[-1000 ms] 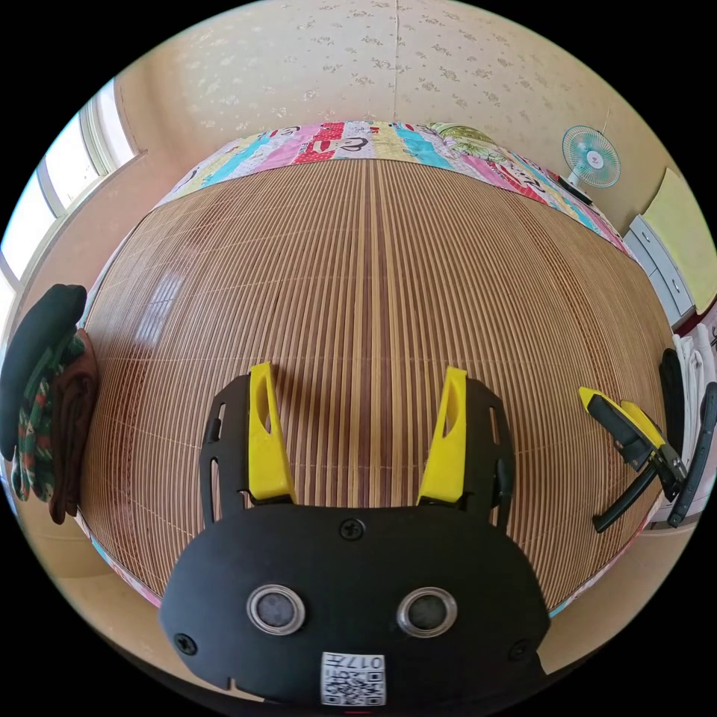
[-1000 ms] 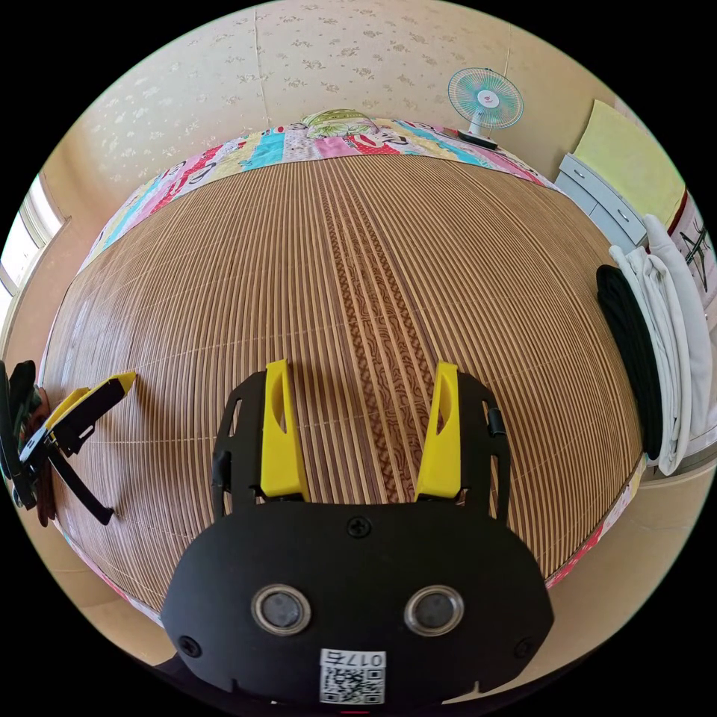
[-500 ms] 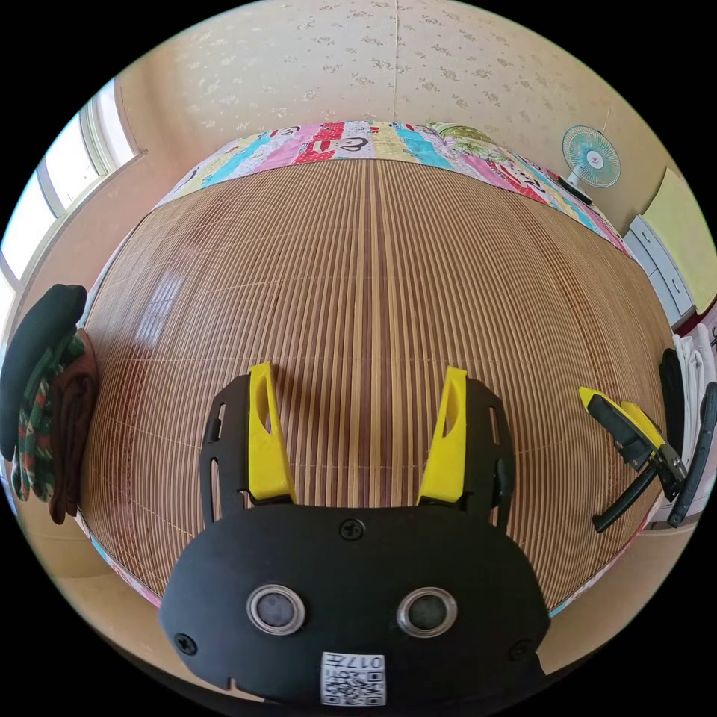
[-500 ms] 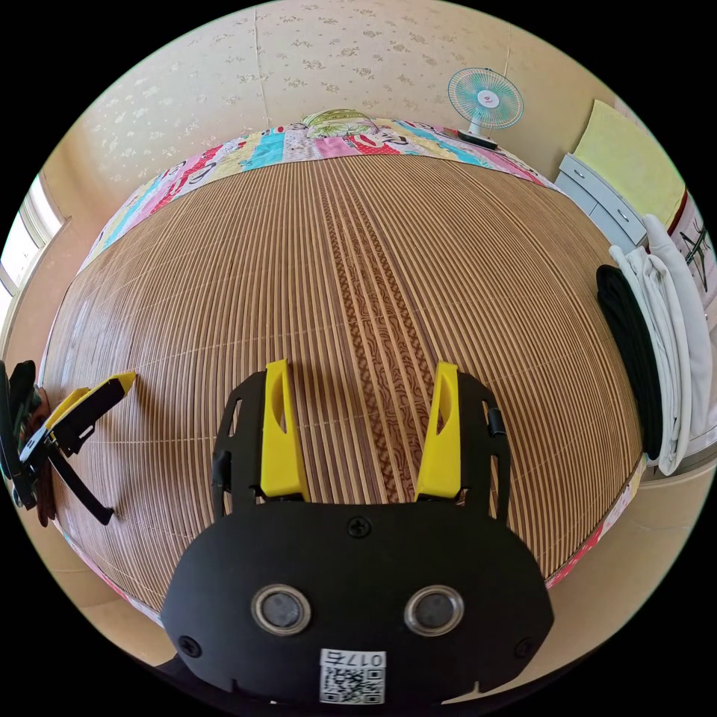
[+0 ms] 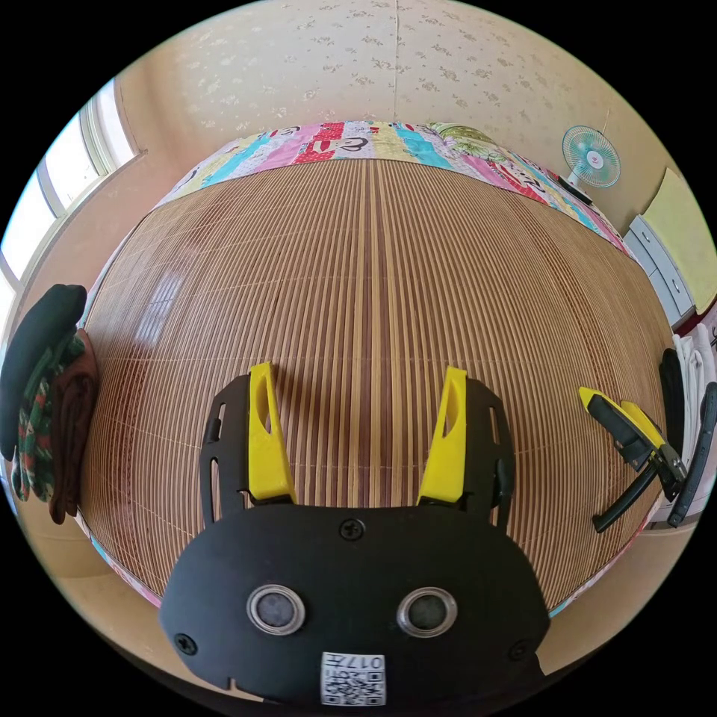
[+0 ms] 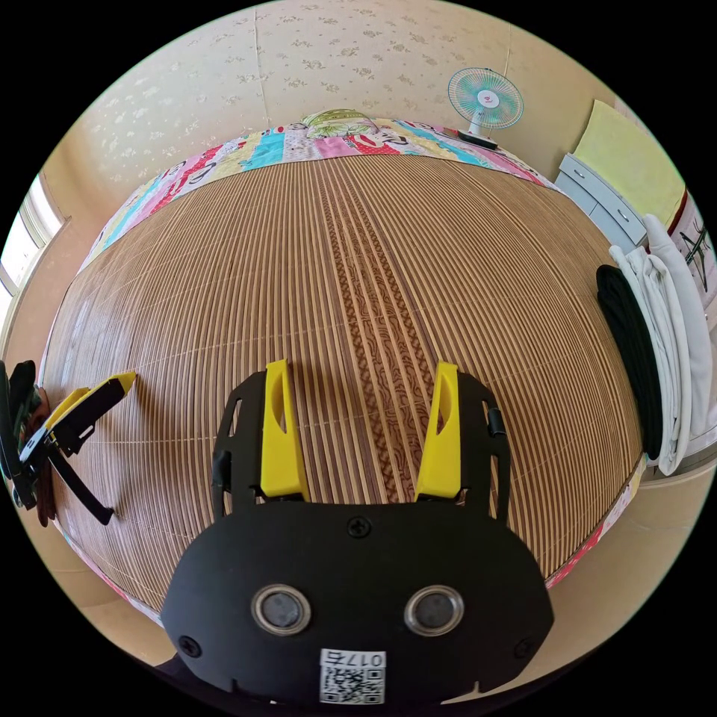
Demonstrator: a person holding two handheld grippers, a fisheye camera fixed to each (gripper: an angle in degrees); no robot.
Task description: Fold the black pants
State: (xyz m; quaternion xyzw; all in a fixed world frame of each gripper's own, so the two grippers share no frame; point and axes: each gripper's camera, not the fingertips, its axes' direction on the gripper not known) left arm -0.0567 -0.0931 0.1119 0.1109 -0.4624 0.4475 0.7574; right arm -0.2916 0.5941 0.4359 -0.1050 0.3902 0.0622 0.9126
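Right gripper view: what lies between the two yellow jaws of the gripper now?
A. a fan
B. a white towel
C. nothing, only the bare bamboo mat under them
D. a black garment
C: the right gripper has its jaws spread apart, with bare bamboo mat seen through the gap, and the black garment lies far off at the mat's edge.

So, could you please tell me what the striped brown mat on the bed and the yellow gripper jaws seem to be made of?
The striped brown mat looks like thin bamboo or wooden slats joined side by side: fine parallel ribs and a glossy sheen near the window. The yellow gripper jaws of the left gripper look like moulded hard plastic, matte and uniformly coloured.
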